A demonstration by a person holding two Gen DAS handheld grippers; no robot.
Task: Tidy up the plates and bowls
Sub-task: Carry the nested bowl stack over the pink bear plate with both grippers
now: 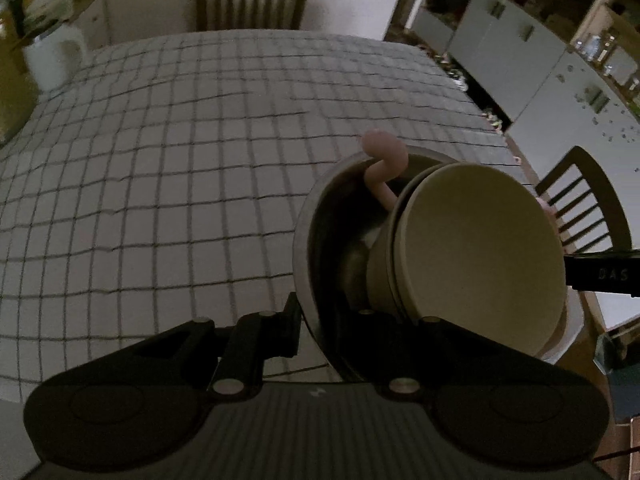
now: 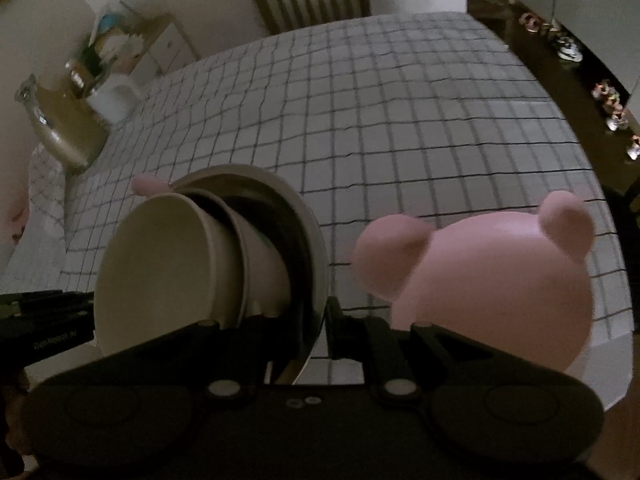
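Note:
A metal bowl (image 1: 316,216) is held tilted above the checked tablecloth, with nested cream bowls (image 1: 480,256) and a pink curved utensil (image 1: 384,160) inside it. My left gripper (image 1: 320,320) is shut on the metal bowl's rim from one side. My right gripper (image 2: 316,332) is shut on the same metal bowl's rim (image 2: 312,232) from the opposite side; the cream bowls (image 2: 160,272) show to its left. A pink bear-eared bowl (image 2: 488,280) lies upside down on the cloth right of the right gripper.
A checked tablecloth (image 1: 180,140) covers the table. Wooden chairs stand at the far end (image 1: 252,0) and the right side (image 1: 584,200). A white kettle (image 1: 52,60) and clutter sit on a side unit at the left. Cabinets (image 1: 520,40) line the right wall.

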